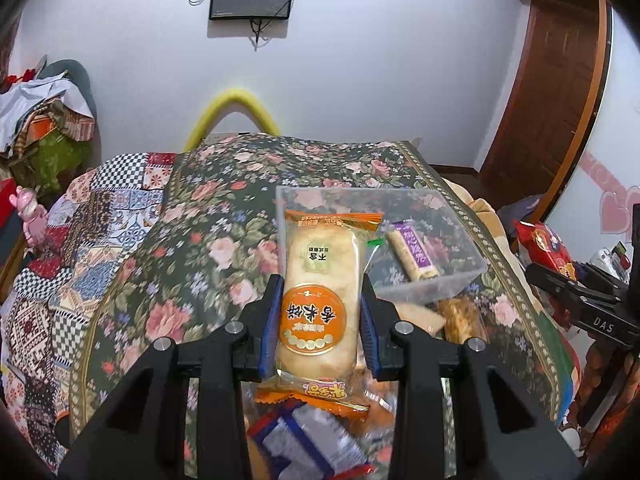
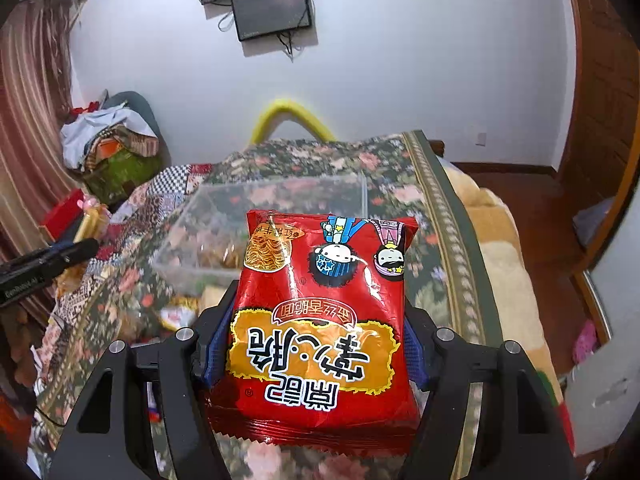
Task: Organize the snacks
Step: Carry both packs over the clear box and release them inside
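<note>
My left gripper [image 1: 320, 312] is shut on a rice cracker pack [image 1: 320, 292] with an orange label, held above the floral bed cover, just in front of a clear plastic box [image 1: 460, 276]. The box holds a purple-wrapped wafer stick [image 1: 412, 252]. My right gripper [image 2: 316, 340] is shut on a red noodle snack bag [image 2: 320, 320], held above the cover in front of the same clear box [image 2: 192, 256]. The right gripper with its red bag also shows at the right edge of the left wrist view [image 1: 560, 272].
Loose snack packs [image 1: 312, 436] lie on the floral cover [image 1: 200, 216] below my left gripper; more lie by the box [image 1: 460, 316]. A patchwork quilt [image 1: 60, 264] lies left. Clothes pile [image 2: 112, 140] at far left. Bed edge and wooden floor [image 2: 540, 216] right.
</note>
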A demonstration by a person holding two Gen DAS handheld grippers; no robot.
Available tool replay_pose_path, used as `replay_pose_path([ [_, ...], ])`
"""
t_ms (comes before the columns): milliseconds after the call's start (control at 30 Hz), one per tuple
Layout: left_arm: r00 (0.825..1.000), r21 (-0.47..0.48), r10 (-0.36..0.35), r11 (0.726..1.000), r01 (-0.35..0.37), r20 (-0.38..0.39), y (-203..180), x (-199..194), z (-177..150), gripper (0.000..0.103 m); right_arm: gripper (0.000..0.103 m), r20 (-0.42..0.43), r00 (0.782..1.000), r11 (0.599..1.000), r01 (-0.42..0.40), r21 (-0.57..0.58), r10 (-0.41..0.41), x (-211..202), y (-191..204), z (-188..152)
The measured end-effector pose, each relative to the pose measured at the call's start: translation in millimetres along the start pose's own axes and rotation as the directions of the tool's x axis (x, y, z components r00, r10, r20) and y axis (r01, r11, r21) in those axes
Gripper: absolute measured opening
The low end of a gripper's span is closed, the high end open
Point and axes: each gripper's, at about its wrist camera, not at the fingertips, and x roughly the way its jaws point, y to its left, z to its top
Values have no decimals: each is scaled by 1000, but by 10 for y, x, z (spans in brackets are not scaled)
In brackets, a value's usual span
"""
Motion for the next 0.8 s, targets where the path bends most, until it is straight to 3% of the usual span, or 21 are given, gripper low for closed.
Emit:
replay_pose_path([
  [267, 1000, 26, 8, 1000, -7, -10, -104, 387, 261, 35, 65, 20, 999, 999, -34, -21, 34, 277, 69, 260],
  [500, 999, -6, -13, 1000, 13, -46, -117, 792, 470, 35, 65, 28, 999, 998, -45, -45, 46, 511, 165, 430],
  [800, 995, 6, 16, 1000, -16, -101, -99, 1224, 543, 35, 65, -31, 998, 996, -60, -65, 58, 875, 247, 478],
])
